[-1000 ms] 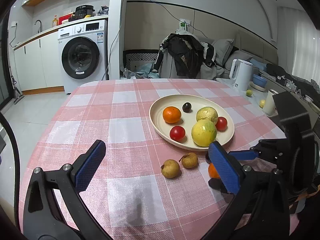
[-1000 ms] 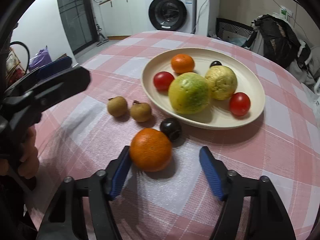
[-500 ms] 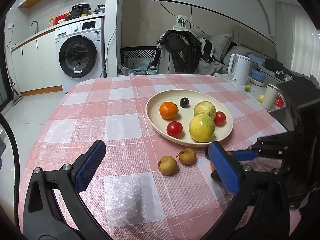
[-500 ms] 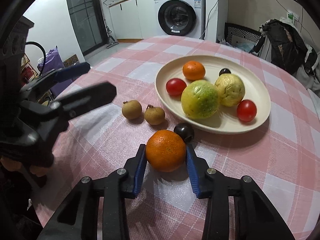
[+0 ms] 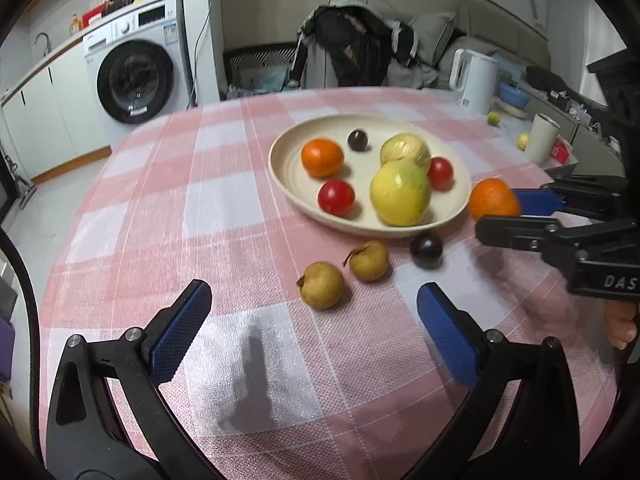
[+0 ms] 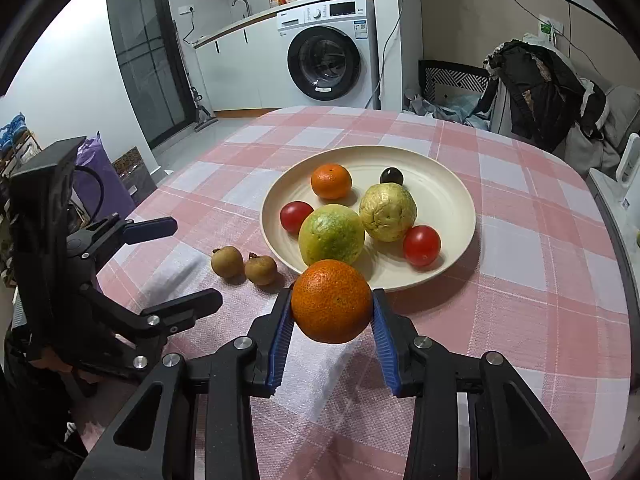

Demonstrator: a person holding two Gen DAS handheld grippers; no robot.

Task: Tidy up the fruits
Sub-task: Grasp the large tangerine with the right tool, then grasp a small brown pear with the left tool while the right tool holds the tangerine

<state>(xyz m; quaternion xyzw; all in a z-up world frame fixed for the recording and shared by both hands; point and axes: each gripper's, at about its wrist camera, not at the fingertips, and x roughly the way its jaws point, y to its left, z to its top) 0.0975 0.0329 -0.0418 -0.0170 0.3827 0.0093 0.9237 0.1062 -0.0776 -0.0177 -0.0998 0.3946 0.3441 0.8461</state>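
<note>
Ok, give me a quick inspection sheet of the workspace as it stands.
Surface: pink checked tablecloth, round table.
Job's things: plate holds a small orange, two tomatoes, two guavas, a dark plum. Off plate: two longans, dark plum.
Clutter: kettle and cup on the side counter.
Grippers: right gripper clamps an orange in the air near the plate rim; left gripper open, empty.
Cables: wall cable beside washing machine.
Surroundings: clothes-draped chair, sofa.
</note>
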